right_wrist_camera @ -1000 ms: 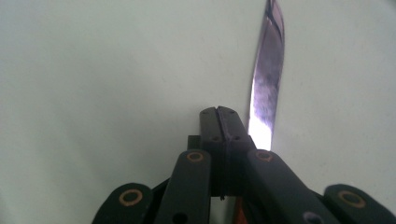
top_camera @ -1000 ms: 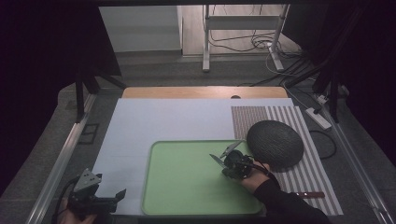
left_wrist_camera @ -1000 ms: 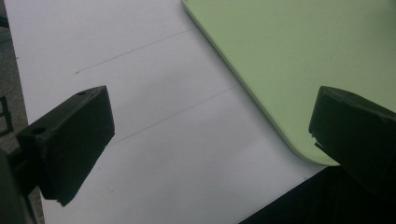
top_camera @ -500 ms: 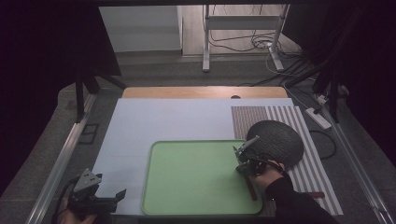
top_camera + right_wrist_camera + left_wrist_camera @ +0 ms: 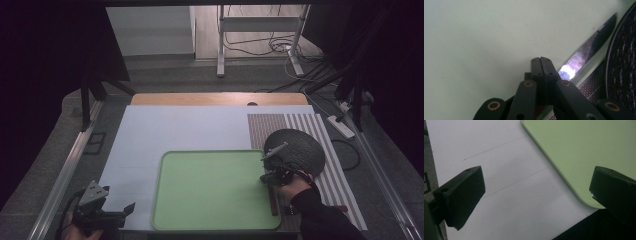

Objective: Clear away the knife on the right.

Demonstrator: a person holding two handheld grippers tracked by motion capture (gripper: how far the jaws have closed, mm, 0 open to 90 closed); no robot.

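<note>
My right gripper is at the right edge of the green tray, beside a dark round plate. Its jaws are shut on a knife near where blade meets handle. The blade points away from me toward the plate, and the brown handle trails back along the tray's rim. In the right gripper view the gripper hangs low over the tray. My left gripper is open above the white mat at the front left. Nothing lies between its jaws.
The dark plate sits on a striped placemat at the right. The tray's near-left corner lies just ahead of the left gripper, with white mat beneath. A wooden table edge runs along the back.
My right gripper has carried the knife rightward, from inside the tray to its right rim by the dark plate. The left gripper has stayed put.
</note>
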